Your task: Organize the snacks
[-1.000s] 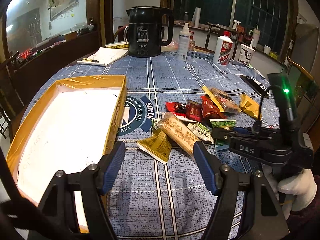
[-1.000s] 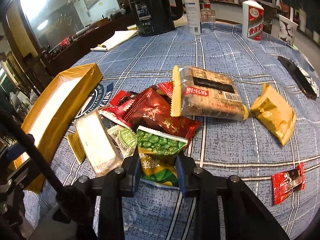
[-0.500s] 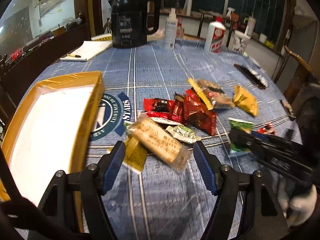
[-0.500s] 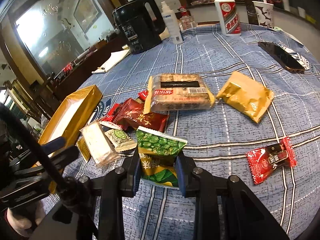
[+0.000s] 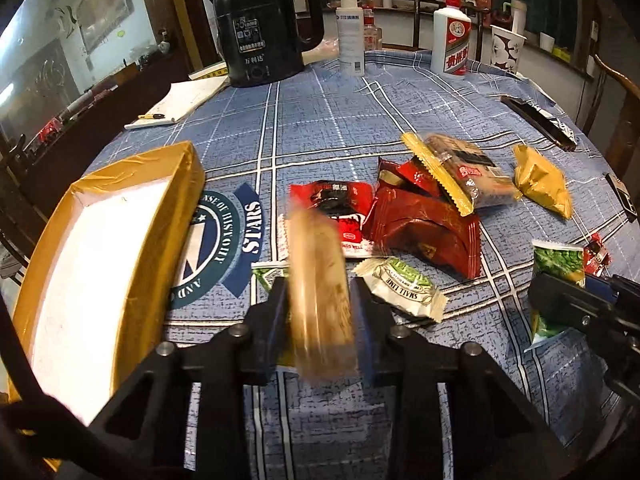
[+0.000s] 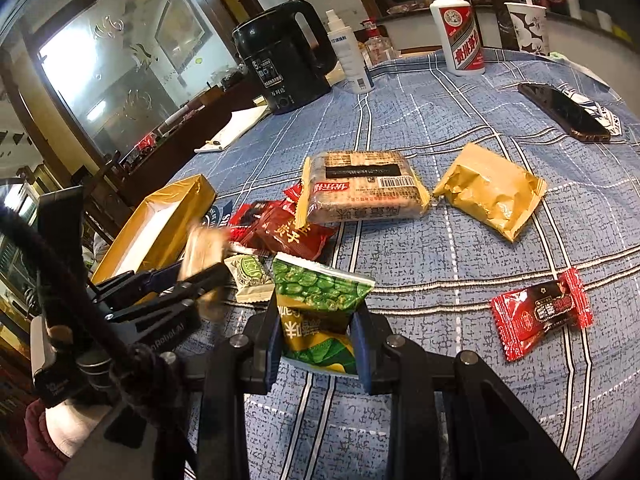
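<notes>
My left hand-held gripper (image 5: 320,304) is clenched on a tan biscuit pack (image 5: 320,280), blurred in the frame, and my right hand-held gripper (image 6: 318,340) grips a green pea packet (image 6: 320,300) at its lower end. The gold box (image 5: 100,264) sits just left of my left gripper, with the other snacks ahead and to its right on the bench (image 5: 328,128). I should carry each pack well clear of the box wall, release low over the white floor, and drop them one after the other.
</notes>
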{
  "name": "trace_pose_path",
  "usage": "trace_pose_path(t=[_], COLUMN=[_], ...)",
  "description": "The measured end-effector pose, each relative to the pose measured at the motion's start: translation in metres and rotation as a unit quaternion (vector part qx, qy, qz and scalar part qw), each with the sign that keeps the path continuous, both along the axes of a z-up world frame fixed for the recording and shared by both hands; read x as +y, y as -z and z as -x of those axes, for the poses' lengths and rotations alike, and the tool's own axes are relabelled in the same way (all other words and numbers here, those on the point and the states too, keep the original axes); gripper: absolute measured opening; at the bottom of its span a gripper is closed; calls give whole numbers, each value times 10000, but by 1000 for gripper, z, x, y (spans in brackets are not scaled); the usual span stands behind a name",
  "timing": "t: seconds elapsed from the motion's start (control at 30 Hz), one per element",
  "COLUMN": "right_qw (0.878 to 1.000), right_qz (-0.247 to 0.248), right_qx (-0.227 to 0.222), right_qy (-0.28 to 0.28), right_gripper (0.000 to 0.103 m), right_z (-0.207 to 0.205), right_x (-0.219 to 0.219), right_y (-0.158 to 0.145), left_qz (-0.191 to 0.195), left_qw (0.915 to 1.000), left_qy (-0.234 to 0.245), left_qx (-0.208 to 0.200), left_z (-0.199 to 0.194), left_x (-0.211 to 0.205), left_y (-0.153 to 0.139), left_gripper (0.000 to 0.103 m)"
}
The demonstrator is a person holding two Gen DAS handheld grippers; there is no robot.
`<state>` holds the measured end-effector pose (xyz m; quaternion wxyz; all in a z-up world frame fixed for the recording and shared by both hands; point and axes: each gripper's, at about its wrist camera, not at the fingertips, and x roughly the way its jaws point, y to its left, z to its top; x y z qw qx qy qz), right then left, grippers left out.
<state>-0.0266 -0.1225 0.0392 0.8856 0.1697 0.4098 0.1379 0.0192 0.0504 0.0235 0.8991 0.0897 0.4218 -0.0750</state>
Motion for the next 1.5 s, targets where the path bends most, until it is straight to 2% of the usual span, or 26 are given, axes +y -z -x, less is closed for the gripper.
trace_pose_path(t=[0.13, 0.17, 0.23, 0.27, 0.3, 0.33, 0.37, 0.43, 0.5, 0.53, 0.67, 0.83, 1.2, 1.33, 1.5], right_qw=[10000, 10000, 10000, 10000, 10000, 10000, 10000, 10000, 10000, 10000, 10000, 9997, 9966, 9956, 9957], right_qz=[-14, -9, -8, -11, -10, -5, -3, -1, 4, 8, 43, 191, 605, 671, 715], right_qx=[-5, -4, -1, -6, -13, -17, -16, -13, -28, -30, -51, -155, -321, -267, -22], right_qy=[-11, -17, -23, -24, -24, -23, -22, -21, -21, -14, -26, -65, -458, -599, -581], right_gripper=[29, 29, 29, 29, 29, 29, 29, 29, 29, 29, 29, 29, 29, 29, 29], right_z=[1, 1, 1, 1, 1, 1, 2, 2, 2, 3, 6, 15, 34, 39, 42], right_x=[1, 2, 2, 2, 2, 2, 2, 2, 2, 3, 7, 18, 75, 95, 99], right_y=[-1, -1, -2, -2, -2, -2, -2, -2, -3, -3, -6, -18, -42, -38, -19], left_qz=[-34, -85, -138, -91, -47, 39, 68, 272, 477, 551, 786, 1253, 2205, 2387, 2302], left_qw=[10000, 9999, 9999, 9999, 10000, 9999, 9999, 9996, 9989, 9985, 9968, 9917, 9742, 9698, 9716], left_qy=[-18, -15, 22, 53, 52, 54, 16, -4, -27, -27, 41, 108, 40, 326, 533], left_qx=[-65, -85, 36, 95, 65, 106, 108, 64, 21, 3, -97, -248, -474, -381, -86], left_z=[0, 1, -2, -4, -3, -4, -5, -3, -1, 1, 15, 37, 86, 103, 106], left_x=[0, -2, -6, -5, -5, -2, 0, 6, 12, 14, 18, 32, 97, 98, 84], left_y=[2, 3, 10, 13, 13, 12, 11, 7, 1, -2, -11, -28, -54, -43, -18], left_gripper=[33, 36, 58, 58, 58, 46, 42, 26, 17, 16, 15, 15, 15, 15, 20])
